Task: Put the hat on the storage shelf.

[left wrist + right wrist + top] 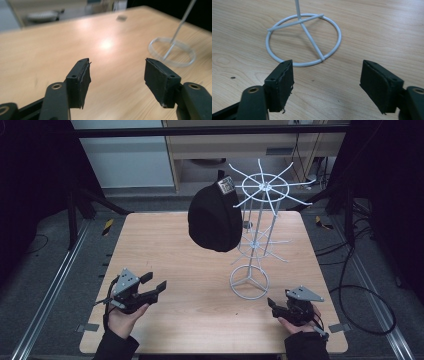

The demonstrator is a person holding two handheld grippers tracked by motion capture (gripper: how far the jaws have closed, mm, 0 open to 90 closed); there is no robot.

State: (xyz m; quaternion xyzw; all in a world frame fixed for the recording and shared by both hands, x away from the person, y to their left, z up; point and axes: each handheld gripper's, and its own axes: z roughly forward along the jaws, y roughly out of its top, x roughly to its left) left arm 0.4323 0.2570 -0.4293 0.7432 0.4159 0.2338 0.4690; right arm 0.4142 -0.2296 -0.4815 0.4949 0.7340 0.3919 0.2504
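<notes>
A black knit hat (215, 219) with a small label hangs from an arm of the white wire rack (261, 215), above the wooden table (150, 240). The rack's ring base (249, 281) stands right of centre. My left gripper (156, 281) is low over the front left of the table, jaws wide apart and pointing toward the middle; in the left gripper view (117, 67) nothing lies between them. My right gripper (278, 300) rests at the front right, open, its jaws aimed at the ring base (307, 64), with bare wood between them (327, 67).
The rack's thin spokes (280, 172) stick out at two levels over the right half of the table. The ring base (150, 47) lies ahead and right of my left gripper. Dark floor, metal rails (55, 285) and cables (370, 290) flank the table.
</notes>
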